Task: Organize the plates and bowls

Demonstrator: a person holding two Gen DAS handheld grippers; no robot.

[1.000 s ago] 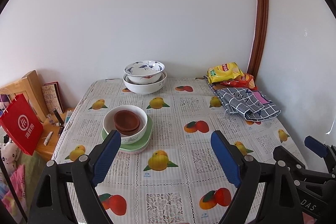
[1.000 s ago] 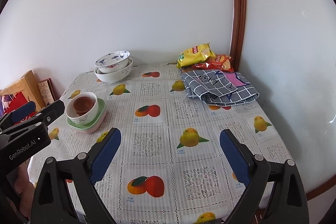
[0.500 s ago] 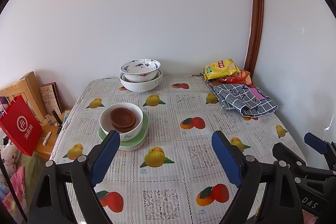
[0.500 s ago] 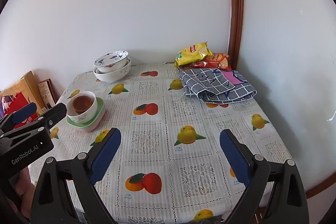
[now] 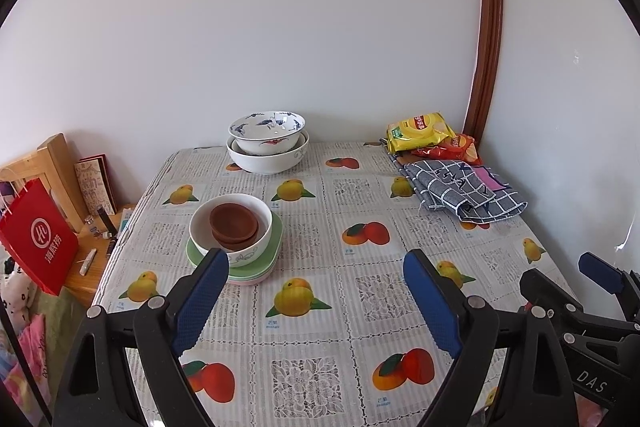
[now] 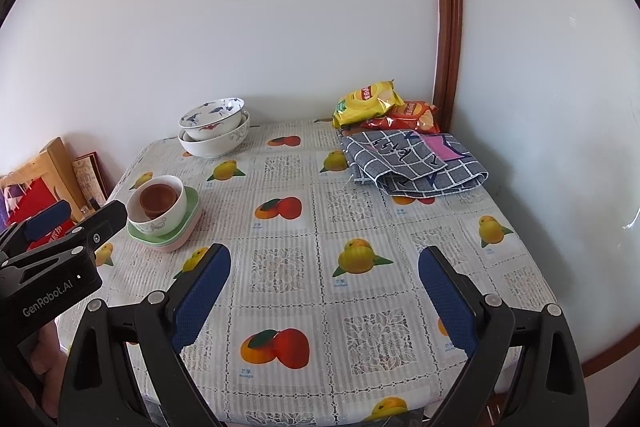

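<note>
Left wrist view: white wall, table (image 5: pixel 320 367) under fruit-print cloth. Left gripper (image 5: pixel 316 301) spread wide, holding nothing, above near table edge. White bowl (image 5: pixel 232 239) with brown dishes (image 5: pixel 234 225) nested inside sits on green plate (image 5: pixel 276 247), left of centre. Blue-patterned bowl (image 5: pixel 266 131) stacked in larger white bowl (image 5: pixel 268 159) at far edge by wall. Snack bags (image 5: pixel 420 133) and checked cloth (image 5: pixel 464 191) far right.

Right wrist view: same table (image 6: pixel 360 307). Right gripper (image 6: pixel 324 291) spread wide, empty. Left gripper (image 6: pixel 76 223) at left frame edge, near bowl-on-plate stack (image 6: pixel 162 215).
</note>
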